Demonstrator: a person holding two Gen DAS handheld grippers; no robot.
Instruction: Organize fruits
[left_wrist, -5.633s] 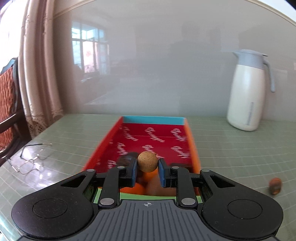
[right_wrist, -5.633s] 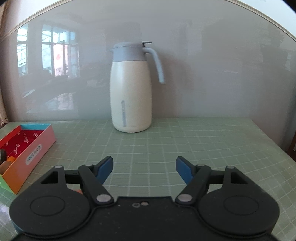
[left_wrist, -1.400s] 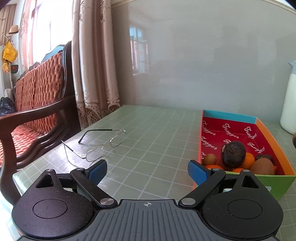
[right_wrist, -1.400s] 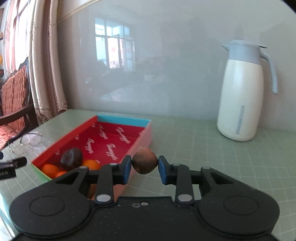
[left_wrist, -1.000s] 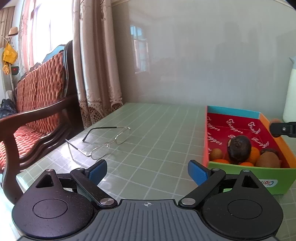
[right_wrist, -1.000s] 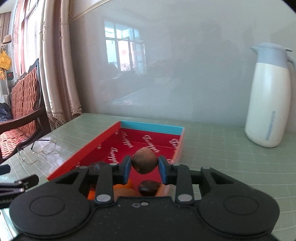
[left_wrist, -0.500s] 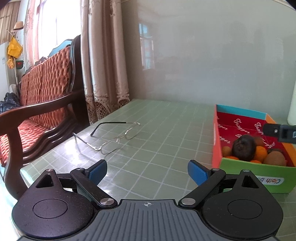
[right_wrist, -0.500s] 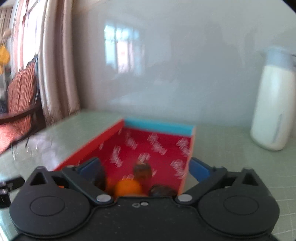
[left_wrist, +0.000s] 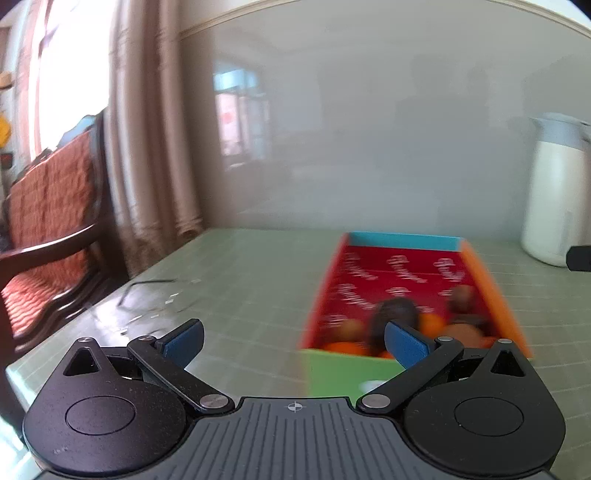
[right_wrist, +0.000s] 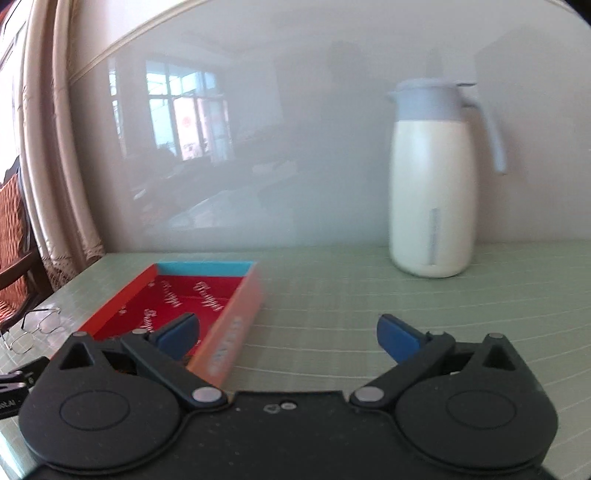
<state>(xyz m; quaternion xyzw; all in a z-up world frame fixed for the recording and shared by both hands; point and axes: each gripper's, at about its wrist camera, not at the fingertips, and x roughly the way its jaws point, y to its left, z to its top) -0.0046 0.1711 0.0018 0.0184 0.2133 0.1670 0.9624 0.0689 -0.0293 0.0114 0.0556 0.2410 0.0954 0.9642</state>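
Note:
A shallow box (left_wrist: 484, 273) with a red printed floor, orange sides and a blue far wall lies on the green tiled table. Several fruits sit at its near end: a dark round fruit (left_wrist: 397, 314), oranges (left_wrist: 430, 325) and brown fruits (left_wrist: 461, 295). My left gripper (left_wrist: 293, 338) is open and empty just in front of the box's near left corner. My right gripper (right_wrist: 286, 332) is open and empty to the right of the box (right_wrist: 236, 332), low over the table. The view is blurred.
A white thermos jug with a grey-blue lid (right_wrist: 432, 184) stands at the back right by the glossy wall. Wire-rimmed glasses (right_wrist: 33, 328) lie on the table left of the box. A wooden chair with red cushion (left_wrist: 48, 221) stands past the table's left edge.
My right gripper opened, let the brown fruit drop into the box, then swung right away from it. My left gripper swung right toward the box.

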